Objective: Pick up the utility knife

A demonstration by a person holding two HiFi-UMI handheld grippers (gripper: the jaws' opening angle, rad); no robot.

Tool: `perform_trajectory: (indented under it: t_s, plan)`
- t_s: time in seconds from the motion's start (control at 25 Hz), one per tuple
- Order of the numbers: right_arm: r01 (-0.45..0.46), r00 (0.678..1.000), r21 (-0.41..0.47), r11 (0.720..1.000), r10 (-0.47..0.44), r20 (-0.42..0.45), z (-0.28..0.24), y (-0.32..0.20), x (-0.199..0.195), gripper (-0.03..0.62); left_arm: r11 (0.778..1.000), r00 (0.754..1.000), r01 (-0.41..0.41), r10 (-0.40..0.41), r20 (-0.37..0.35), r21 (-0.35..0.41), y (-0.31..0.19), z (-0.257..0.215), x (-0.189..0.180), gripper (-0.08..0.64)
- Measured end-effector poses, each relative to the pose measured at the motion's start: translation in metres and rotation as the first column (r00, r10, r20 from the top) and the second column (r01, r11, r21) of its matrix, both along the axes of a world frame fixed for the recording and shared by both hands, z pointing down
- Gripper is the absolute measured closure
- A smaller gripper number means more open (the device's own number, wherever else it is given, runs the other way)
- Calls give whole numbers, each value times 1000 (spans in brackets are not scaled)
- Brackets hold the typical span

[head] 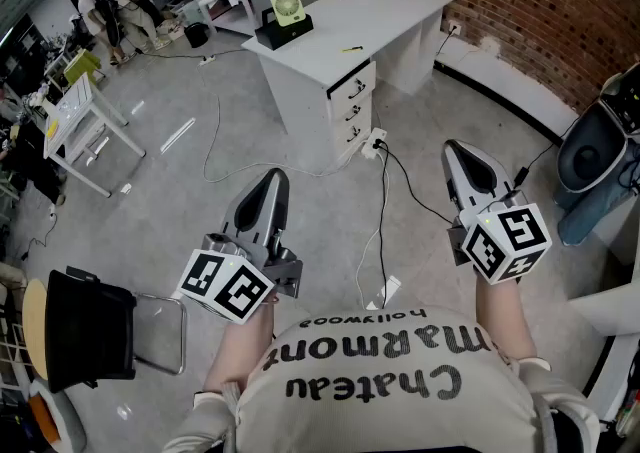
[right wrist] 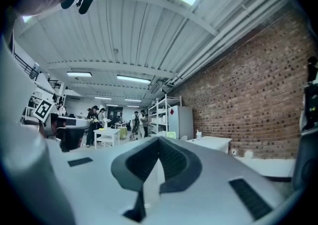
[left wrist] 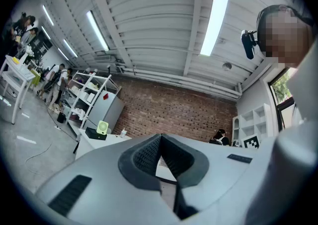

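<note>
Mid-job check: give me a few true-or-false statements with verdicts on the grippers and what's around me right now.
1. The left gripper and the right gripper are both shut, with nothing between their jaws. True.
2. The right gripper holds something yellow. False: it is empty. A small yellow item, possibly the knife, lies on the white desk, well away from both grippers.
3. A green fan stands on a black box on that desk. True.
4. The black chair stands on the person's right. False: it is on the left, on the left gripper's side.
</note>
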State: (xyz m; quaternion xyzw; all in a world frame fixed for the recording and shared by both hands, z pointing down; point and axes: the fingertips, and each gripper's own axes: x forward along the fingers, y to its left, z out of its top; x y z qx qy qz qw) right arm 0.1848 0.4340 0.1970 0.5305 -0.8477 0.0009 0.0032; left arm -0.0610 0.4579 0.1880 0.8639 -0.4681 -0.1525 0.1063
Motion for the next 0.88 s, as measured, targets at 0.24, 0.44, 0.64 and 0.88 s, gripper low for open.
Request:
perform_trajectory:
  t_s: [0.24, 0.44, 0.64, 0.88]
  plan:
    - [-4, 1000, -7, 1000, 4, 0, 3, -16, -11, 589, 1000, 1000, -5, 5, -5, -2, -14, 4, -12, 560]
    - [8, 1000, -21, 1000, -8, 2, 4, -22, -19, 589, 1000, 1000, -3, 3, -10, -10, -16, 7, -19, 560]
    - [29, 998, -54, 998, -26, 56, 11, -26, -27, 589, 1000, 1000, 19, -20, -24, -21, -19, 12, -32, 560]
    - [42, 996, -78, 996, -36, 76, 23, -45, -31, 589, 998, 998, 46, -47, -31, -37, -35, 23, -39, 560]
